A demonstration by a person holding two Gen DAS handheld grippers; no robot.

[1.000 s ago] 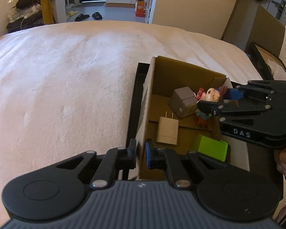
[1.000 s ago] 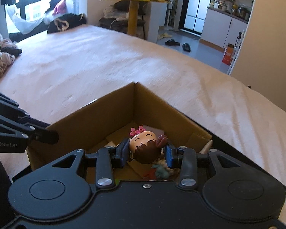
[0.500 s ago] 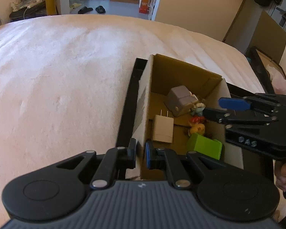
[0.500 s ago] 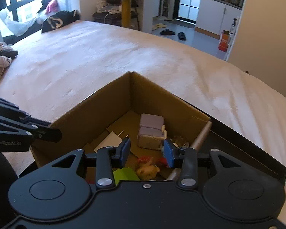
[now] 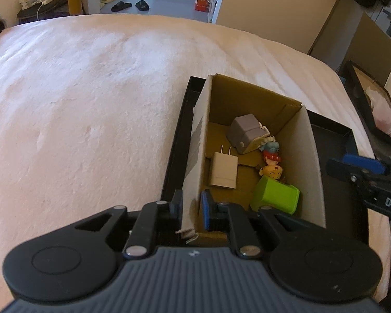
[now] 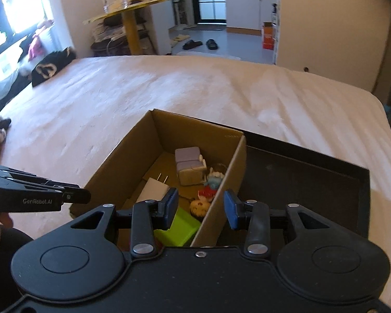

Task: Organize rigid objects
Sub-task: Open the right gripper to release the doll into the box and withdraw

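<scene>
Lower centre: your left gripper [image 5: 191,210], jaws just easing apart, straddles the cardboard box [image 5: 311,161] wall; your right gripper [image 6: 200,208] hangs released, empty.

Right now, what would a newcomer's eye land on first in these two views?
The open cardboard box, standing in a black tray at the near edge of the pale bed. On its floor lie a bright green block, a white plug adapter, a grey cube and a small toy figure. The left hand-held gripper straddles the box's near left wall; the right hand-held gripper is empty.
</scene>
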